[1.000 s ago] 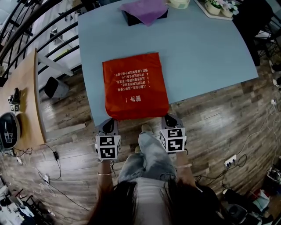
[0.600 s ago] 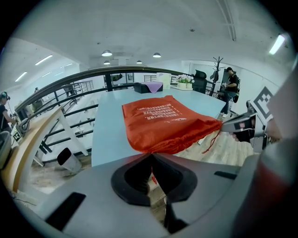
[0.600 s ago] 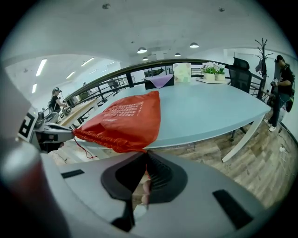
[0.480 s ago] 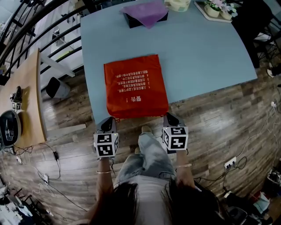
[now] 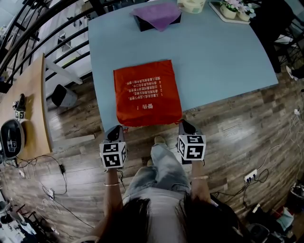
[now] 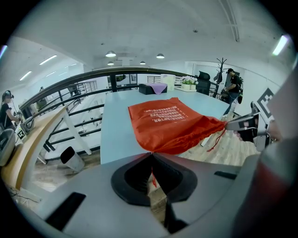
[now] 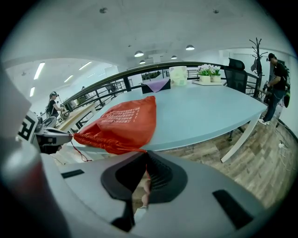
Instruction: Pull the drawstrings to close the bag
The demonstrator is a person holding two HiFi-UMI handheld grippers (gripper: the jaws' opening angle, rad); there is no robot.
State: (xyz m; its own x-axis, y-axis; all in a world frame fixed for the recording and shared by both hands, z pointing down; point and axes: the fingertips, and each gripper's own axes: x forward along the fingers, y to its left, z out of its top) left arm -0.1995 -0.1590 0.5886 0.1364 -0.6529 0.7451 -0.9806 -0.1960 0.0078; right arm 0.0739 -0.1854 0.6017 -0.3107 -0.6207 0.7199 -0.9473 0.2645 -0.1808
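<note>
While both tools sit at the near edge of the worktop (image 5: 213, 52), the red bag (image 5: 147, 92) lies flat on it, white print up, its mouth edge reaching the rim closest to the person. The left tool (image 5: 115, 129) is at the bag's near left corner and the right tool (image 5: 183, 123) at its near right corner, the two well apart with the bag's width between them. Seen from the left gripper view, the left tool (image 6: 151, 155) has its jaws pressed together, a thin red drawstring (image 6: 152, 179) pinched in the slit, and the bag's fabric runs to a point right at the jaw tips. From there the far corner looks gathered into puckers where the right tool meets it, and a loose cord end (image 6: 213, 142) hangs below. The right gripper view shows the right tool (image 7: 146, 153) likewise closed on a drawstring, the fabric tapering to its tips. Farther back on the worktop stand a dark box draped with purple cloth (image 5: 156, 13) and a tray of plants (image 5: 232, 9)
</note>
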